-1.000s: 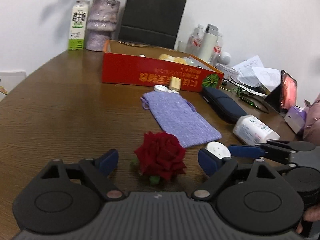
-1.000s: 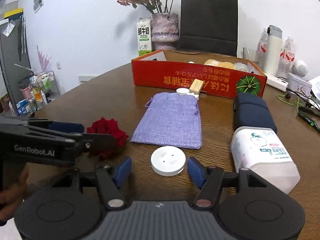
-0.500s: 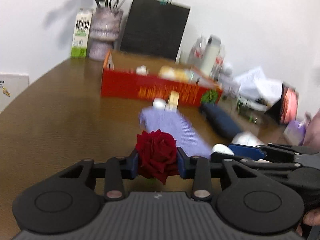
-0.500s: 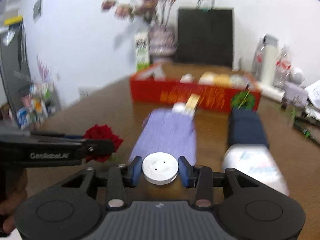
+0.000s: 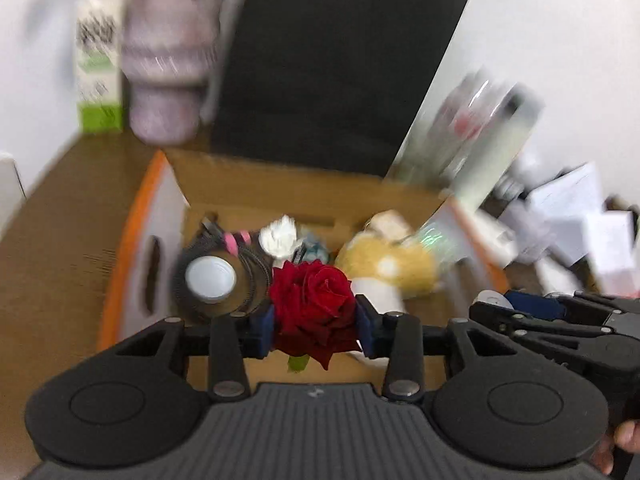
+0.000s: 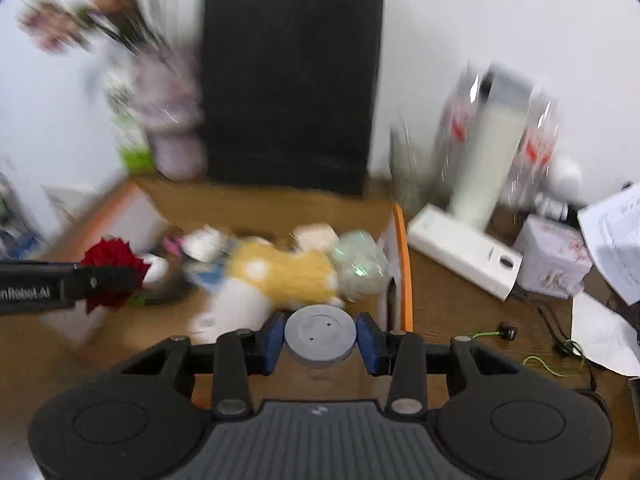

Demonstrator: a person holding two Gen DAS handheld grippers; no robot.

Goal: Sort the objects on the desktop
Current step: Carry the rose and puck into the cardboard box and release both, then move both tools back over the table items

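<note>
My left gripper (image 5: 315,326) is shut on a red rose (image 5: 312,304) and holds it above the open cardboard box (image 5: 132,240) with orange edges. My right gripper (image 6: 320,342) is shut on a white round disc (image 6: 320,334) and holds it over the box's right end (image 6: 402,272). The rose also shows at the left of the right wrist view (image 6: 114,272). The box holds a yellow plush toy (image 5: 400,268), a coiled dark cable with a white cap (image 5: 210,280) and other small items.
Behind the box stand a black paper bag (image 5: 332,72), a purple vase (image 5: 168,80) and a milk carton (image 5: 98,80). Bottles and a white flask (image 6: 488,152), a white power strip (image 6: 464,256), a tissue box (image 6: 552,260), papers and cables are at the right.
Both grippers closed on their objects, the rose and the disc, lifted them off the table and carried them forward to above the box.
</note>
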